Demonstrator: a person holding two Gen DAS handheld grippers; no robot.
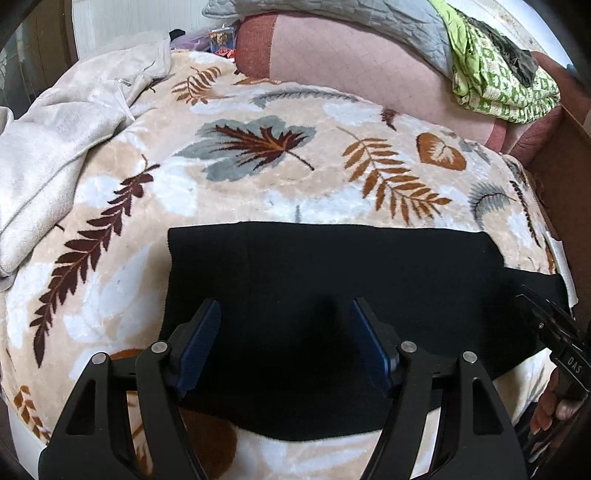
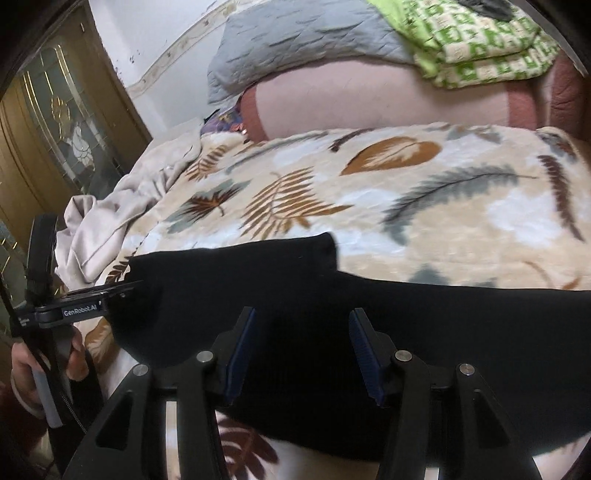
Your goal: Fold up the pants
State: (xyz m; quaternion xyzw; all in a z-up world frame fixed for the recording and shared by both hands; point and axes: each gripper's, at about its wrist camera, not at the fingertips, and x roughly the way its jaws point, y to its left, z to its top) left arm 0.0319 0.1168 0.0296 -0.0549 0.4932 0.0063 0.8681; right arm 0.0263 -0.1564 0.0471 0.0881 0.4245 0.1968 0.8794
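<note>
The black pants [image 1: 332, 280] lie flat as a wide folded band across a leaf-print blanket [image 1: 258, 184]. My left gripper [image 1: 286, 332] hovers over their left part, open, with only dark fabric seen below its blue pads. The right gripper [image 1: 532, 301] shows side-on at the right end of the pants. In the right wrist view the pants [image 2: 424, 332] stretch to the right, with a folded corner near the middle. My right gripper [image 2: 301, 328] is open above them, nothing between its pads. The left gripper [image 2: 129, 288] reaches in from the left, held by a hand [image 2: 26, 369].
A beige garment [image 1: 55, 147] is bunched at the blanket's left. Behind lie a pink bolster [image 1: 351, 62], a grey quilt [image 1: 332, 14] and a green patterned cloth [image 1: 498, 81]. A brown board [image 1: 565, 192] borders the right edge. A wooden glass-panel door [image 2: 55, 129] stands far left.
</note>
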